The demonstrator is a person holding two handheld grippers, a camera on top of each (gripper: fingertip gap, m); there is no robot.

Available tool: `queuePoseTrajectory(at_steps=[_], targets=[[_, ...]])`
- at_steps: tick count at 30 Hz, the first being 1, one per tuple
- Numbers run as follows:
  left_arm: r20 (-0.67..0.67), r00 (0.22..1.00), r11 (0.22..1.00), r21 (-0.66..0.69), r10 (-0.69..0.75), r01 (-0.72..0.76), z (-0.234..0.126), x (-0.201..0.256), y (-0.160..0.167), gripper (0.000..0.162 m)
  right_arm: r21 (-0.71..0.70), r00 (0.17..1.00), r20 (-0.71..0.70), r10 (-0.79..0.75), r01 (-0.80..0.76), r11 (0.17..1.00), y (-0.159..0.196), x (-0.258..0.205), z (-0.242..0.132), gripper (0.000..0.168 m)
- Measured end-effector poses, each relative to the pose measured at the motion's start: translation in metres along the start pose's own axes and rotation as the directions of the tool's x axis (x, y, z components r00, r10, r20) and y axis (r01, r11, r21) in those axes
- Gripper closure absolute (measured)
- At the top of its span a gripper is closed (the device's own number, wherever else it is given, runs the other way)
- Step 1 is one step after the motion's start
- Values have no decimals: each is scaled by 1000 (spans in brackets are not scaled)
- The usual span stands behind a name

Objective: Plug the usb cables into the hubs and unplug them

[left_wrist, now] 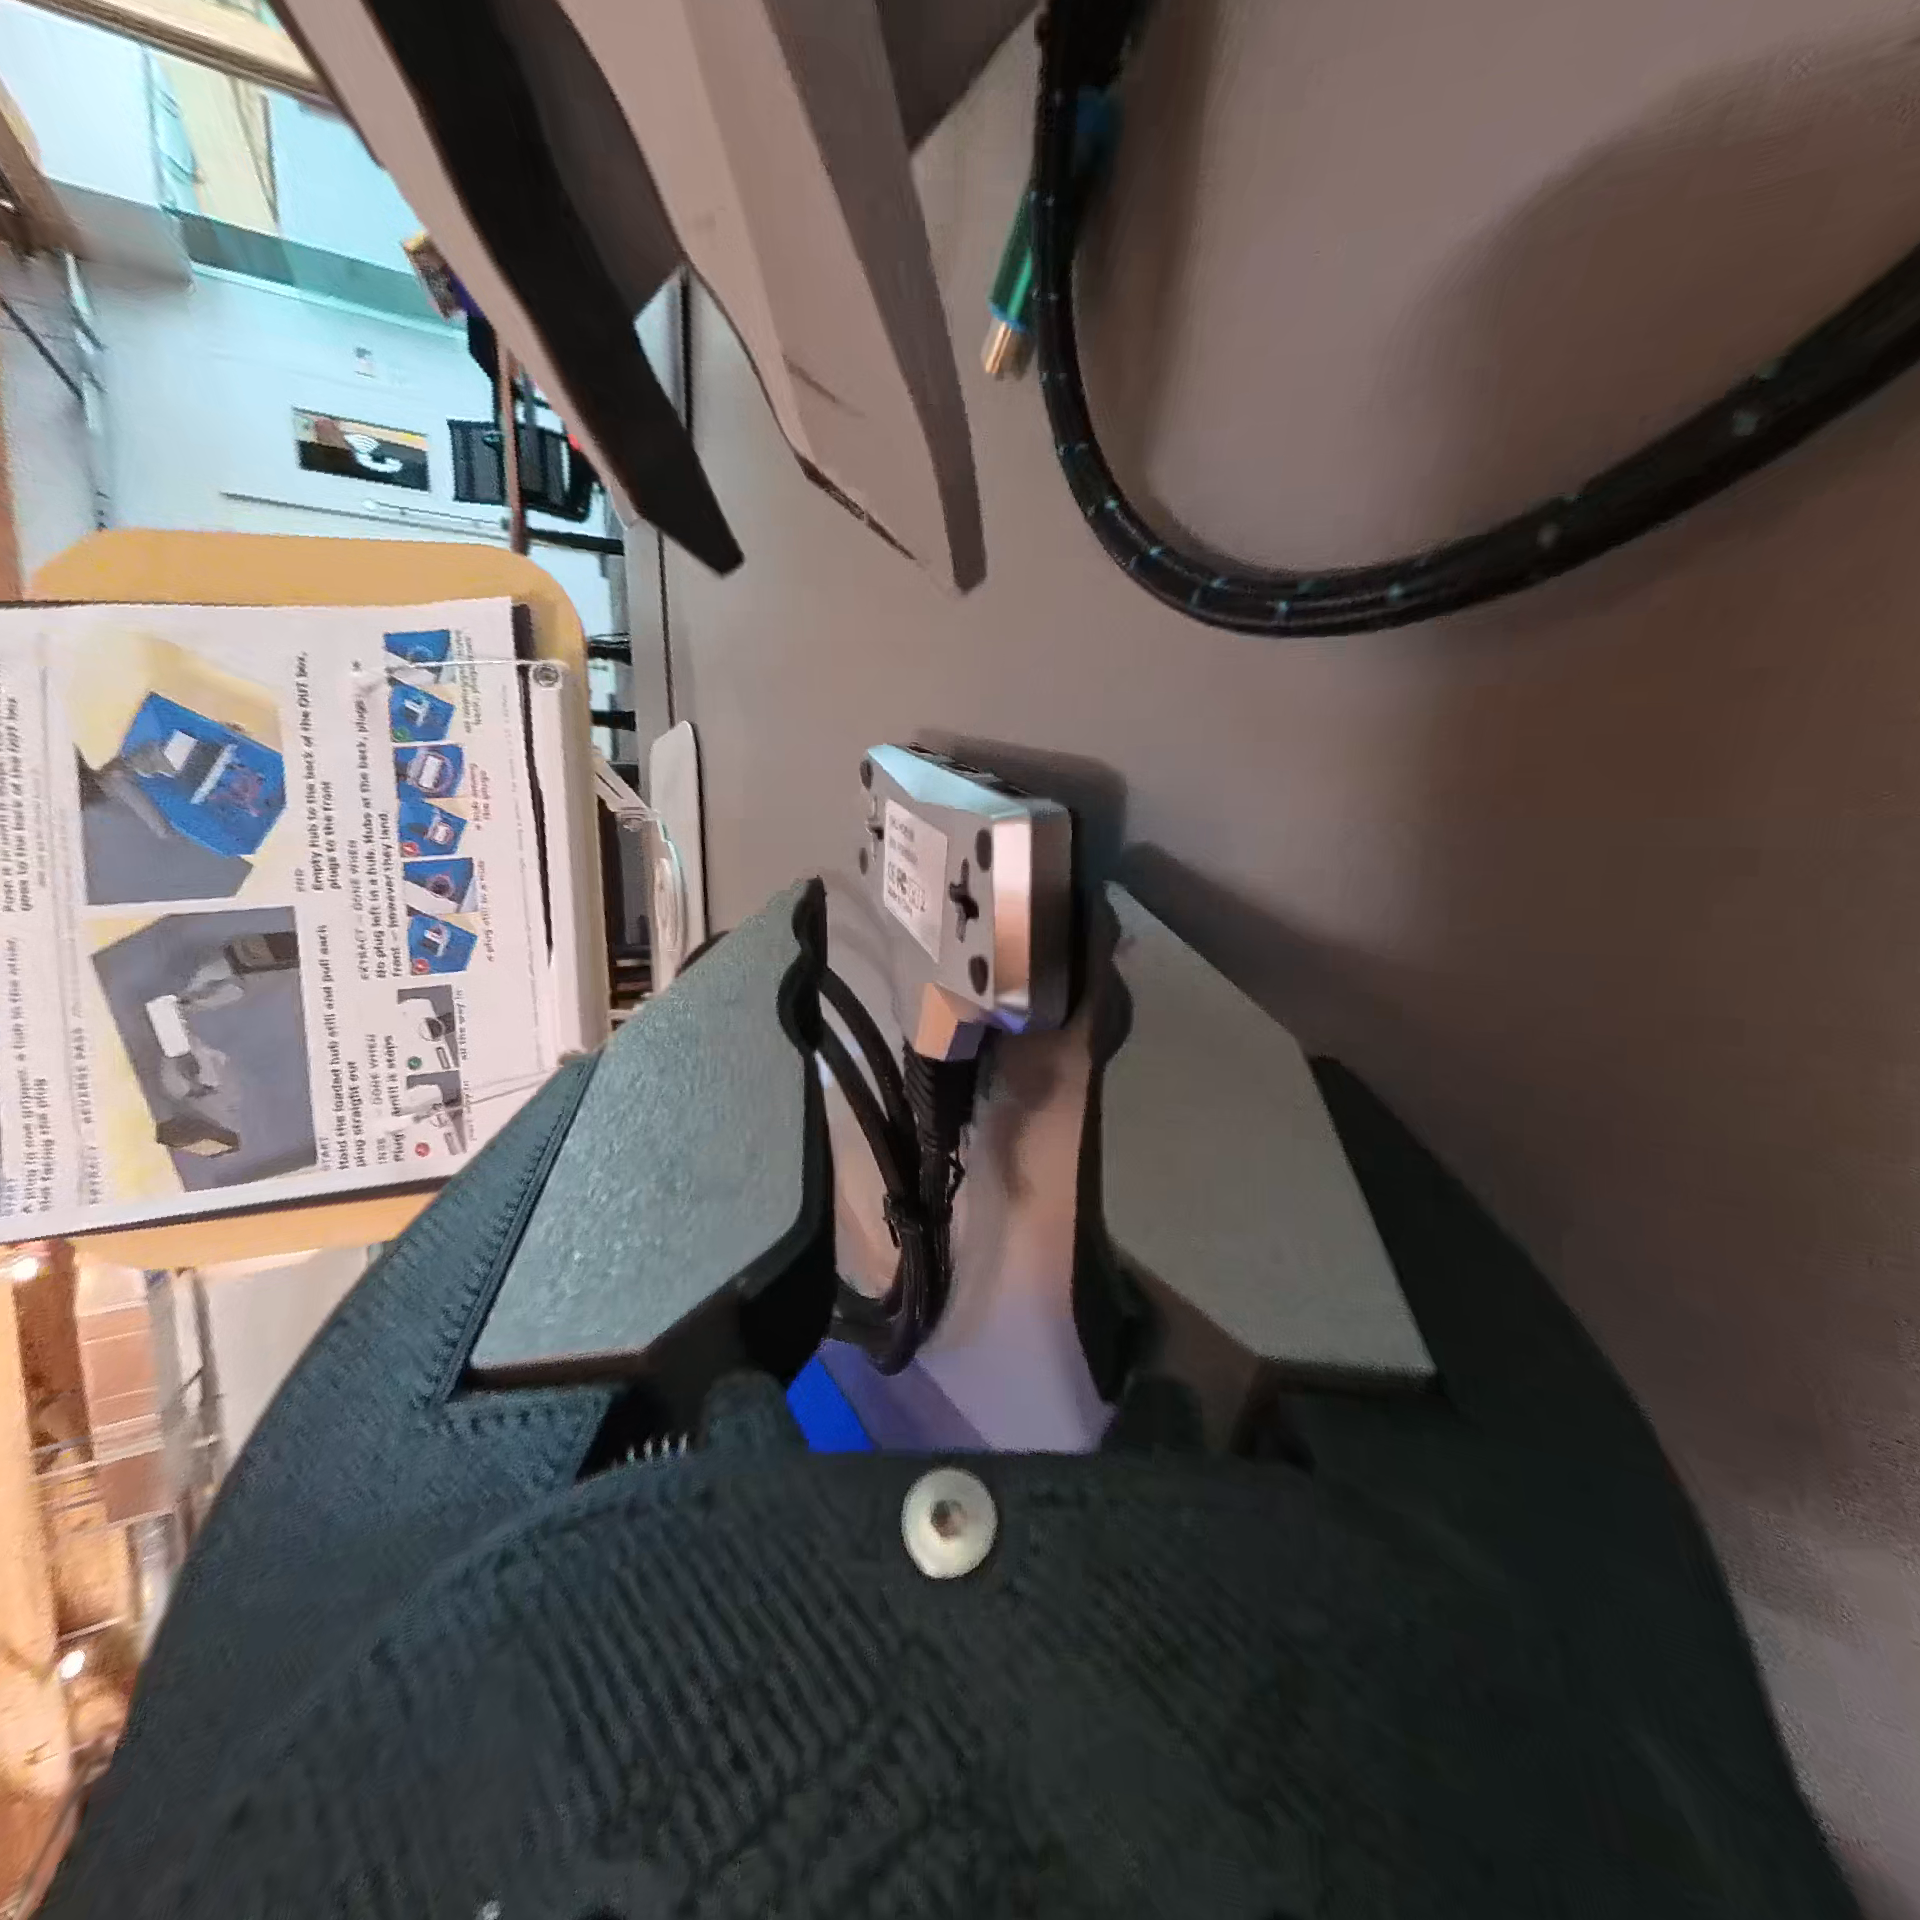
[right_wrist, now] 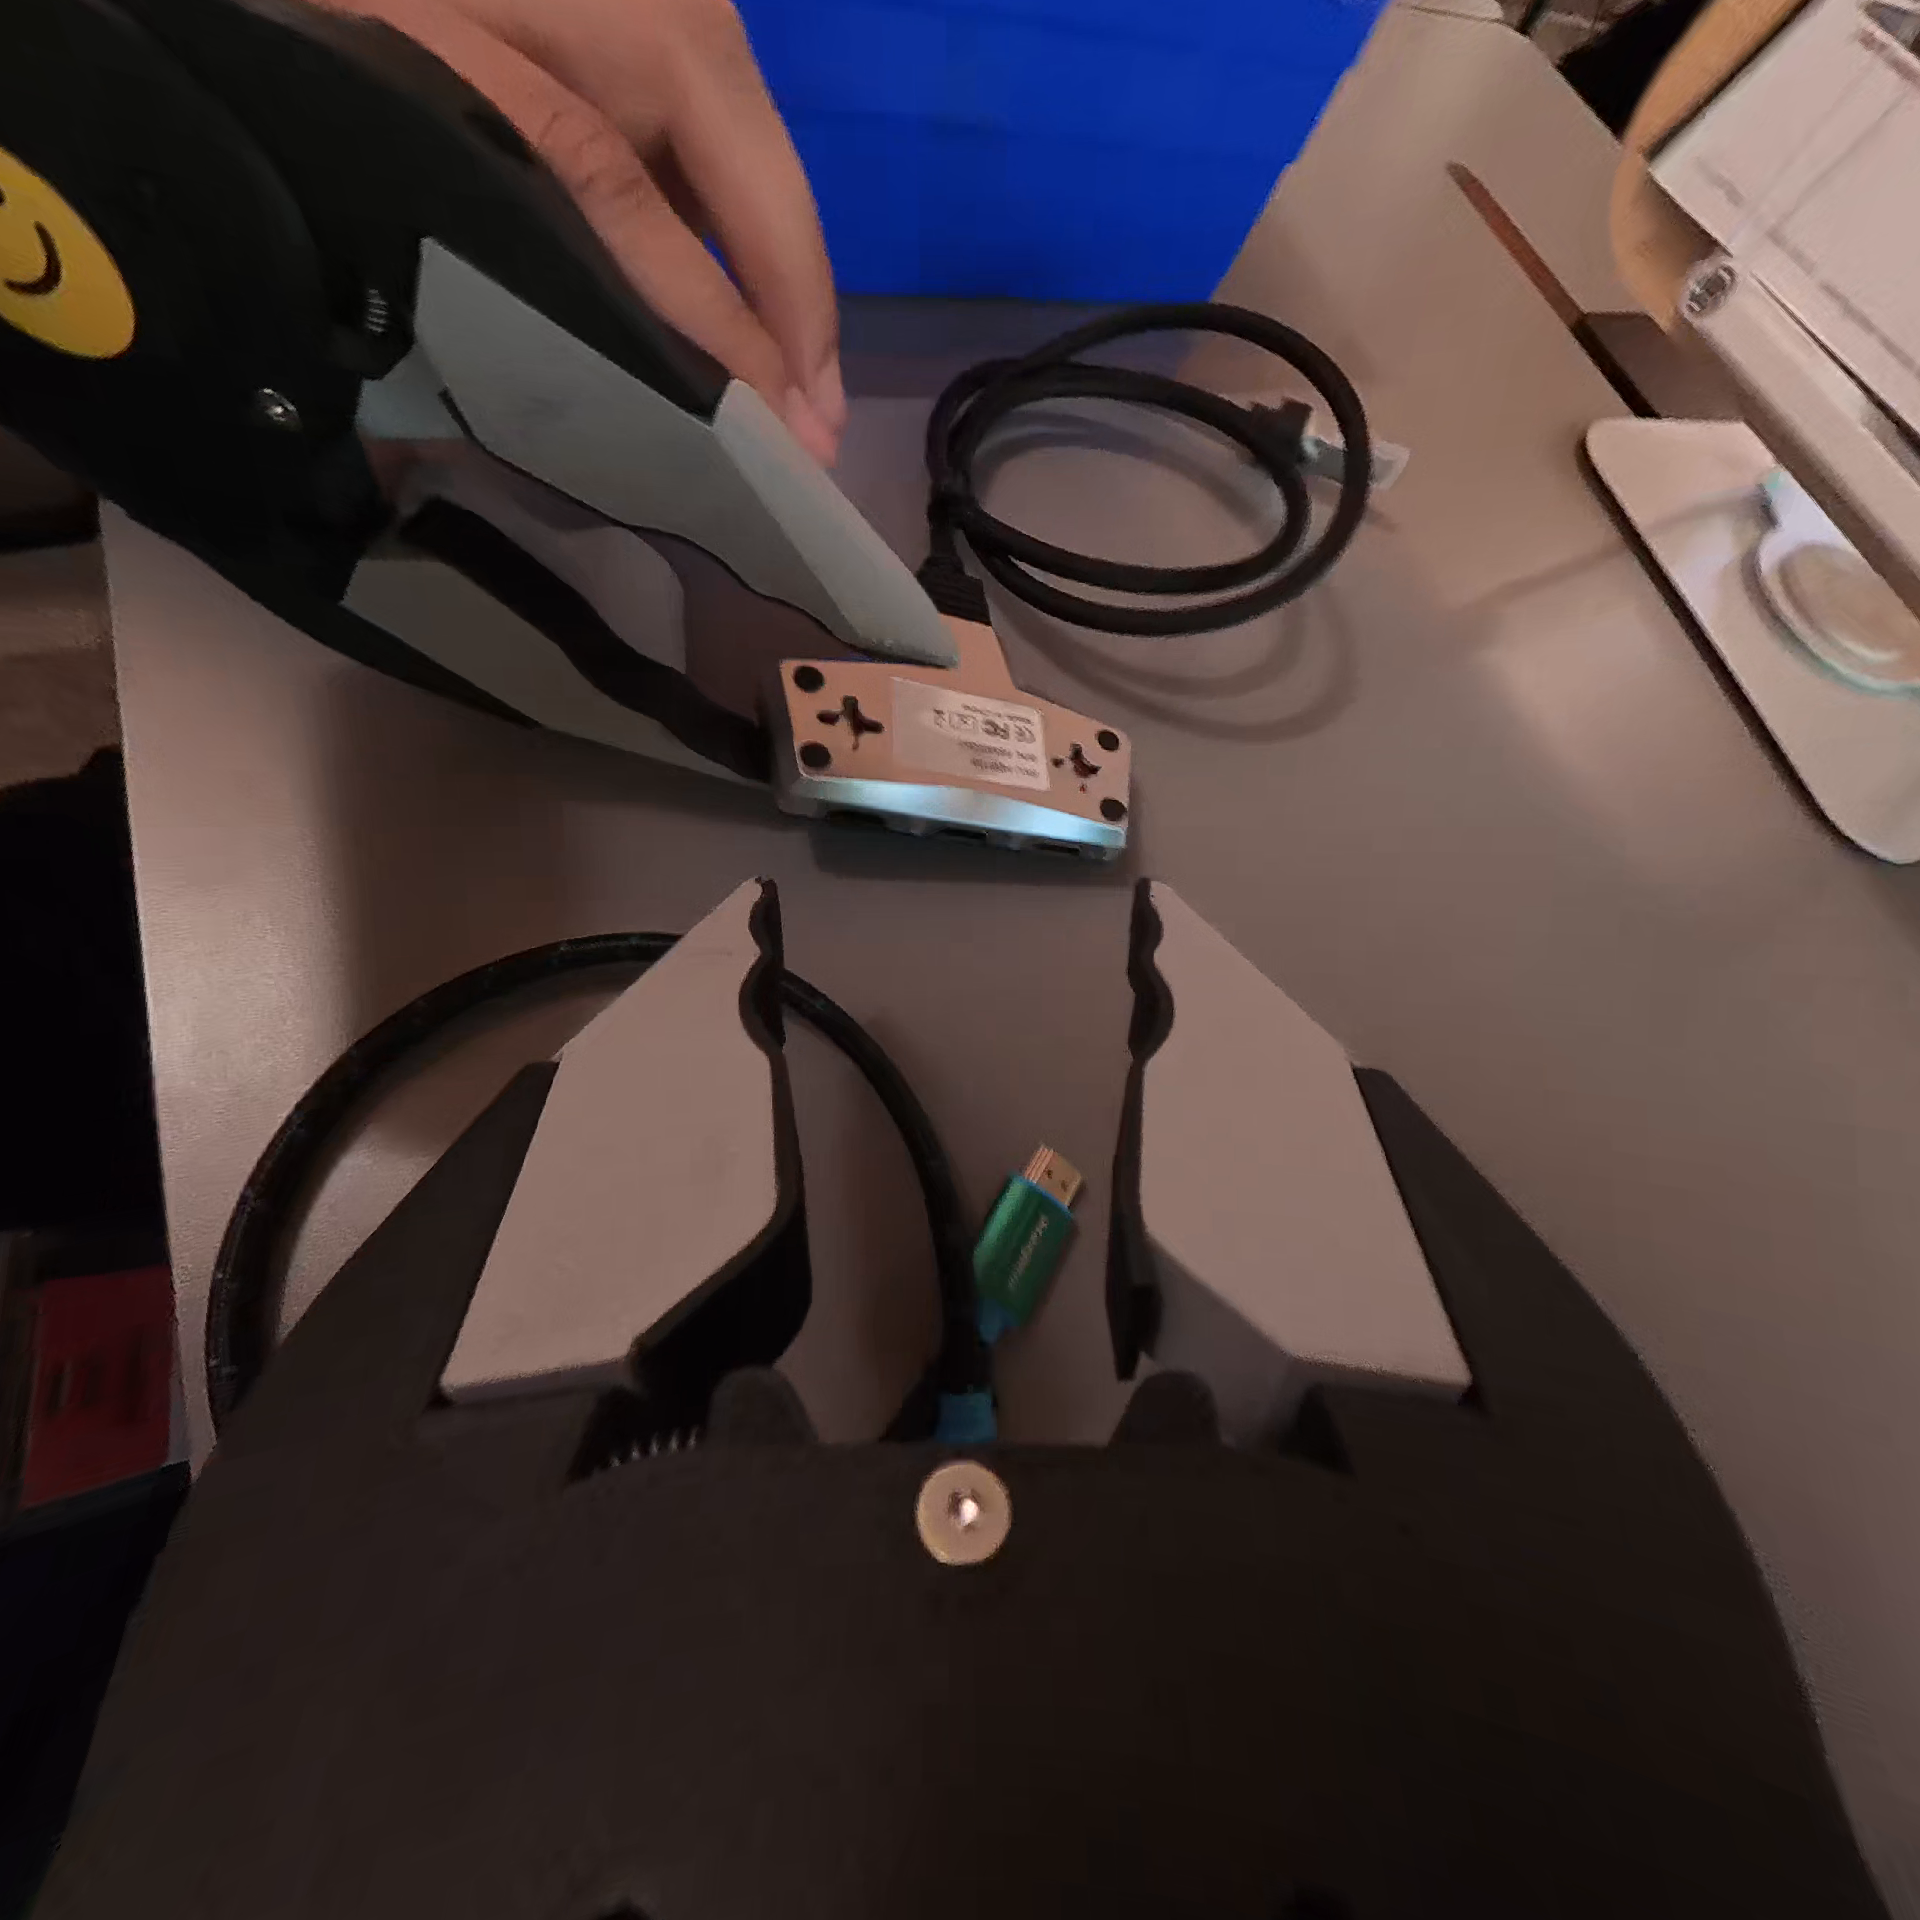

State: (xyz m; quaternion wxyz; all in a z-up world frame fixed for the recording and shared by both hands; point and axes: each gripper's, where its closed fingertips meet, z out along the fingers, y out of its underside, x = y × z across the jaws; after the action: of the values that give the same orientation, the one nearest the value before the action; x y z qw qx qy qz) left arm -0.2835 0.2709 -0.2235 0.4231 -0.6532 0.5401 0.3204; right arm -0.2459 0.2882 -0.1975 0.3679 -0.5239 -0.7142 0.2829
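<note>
Hub (right_wrist: 951,753) pinched by left claw (right_wrist: 852,707) on table (right_wrist: 1455,935).

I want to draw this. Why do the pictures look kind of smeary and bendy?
Left wrist view: tilted sideways, the braided cable smeared and the table edge bent by the wide lens. Right wrist view: dim, the hand blurry, glare along the silver hub, soft shadows under it.

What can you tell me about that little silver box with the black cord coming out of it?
The silver box is a small flat hub, metal by the look of it. It lies on the grey table underside up, showing a pale label, two cross-shaped slots and four dark dots at the corners. Dark ports line its front edge. A black cord leaves the back and coils behind it. The left gripper clamps one end, by the cord.
</note>
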Motion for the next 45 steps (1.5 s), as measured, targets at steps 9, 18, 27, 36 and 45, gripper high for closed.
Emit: queuePoseTrajectory(at_steps=[9, 18, 27, 36, 45], targets=[[122, 992, 999, -49, 8, -2, 28, -22, 13, 144, -28, 951, -124, 284, -290, 957, 32, 21, -67, 100], [223, 947, 969, 139, -231, 203, 7, -55, 3, 144, -193, 923, -304, 237, -303, 933, 82, 1, -45, 109], [86, 911, 866, 359, -402, 348, -9, -57, -10, 144, -224, 919, -393, -19, -75, 972, 81, 41, -22, 160], [84, 942, 907, 310, -326, 286, 0, -44, -12, 144, -16, 969, -243, 54, -59, 998, 48, 20, -35, 162], [139, 971, 950, 272, -196, 153, 3, -37, -15, 144, 28, 999, 12, 34, -35, 999, 1, -14, -50, 162]])
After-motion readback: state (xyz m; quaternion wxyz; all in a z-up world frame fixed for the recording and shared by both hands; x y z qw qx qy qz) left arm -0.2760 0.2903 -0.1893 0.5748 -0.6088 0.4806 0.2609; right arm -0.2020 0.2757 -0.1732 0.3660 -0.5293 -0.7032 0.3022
